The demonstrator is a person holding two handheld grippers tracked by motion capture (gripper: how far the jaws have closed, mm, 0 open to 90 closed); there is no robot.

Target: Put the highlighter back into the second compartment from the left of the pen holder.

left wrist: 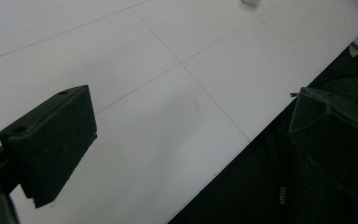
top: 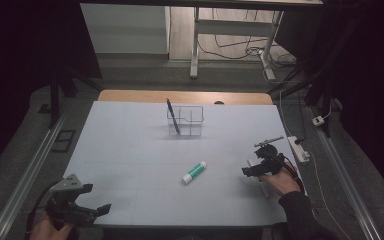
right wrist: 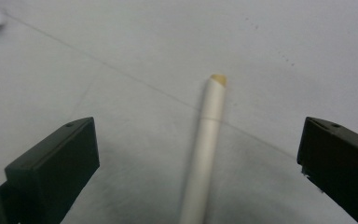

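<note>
A white pen (right wrist: 205, 149) is straddled, ungrasped, by the spread jaws of the right gripper (right wrist: 198, 163) near the table's (top: 130, 165) right edge; the left gripper (top: 87, 200) is held open, idle; the organizer (top: 186, 121) awaits it.

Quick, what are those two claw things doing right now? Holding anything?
Left gripper: open, fingers spread, holding nothing, low over the white table.
Right gripper: open, holding nothing, fingers either side of a white pen lying on the table.
</note>
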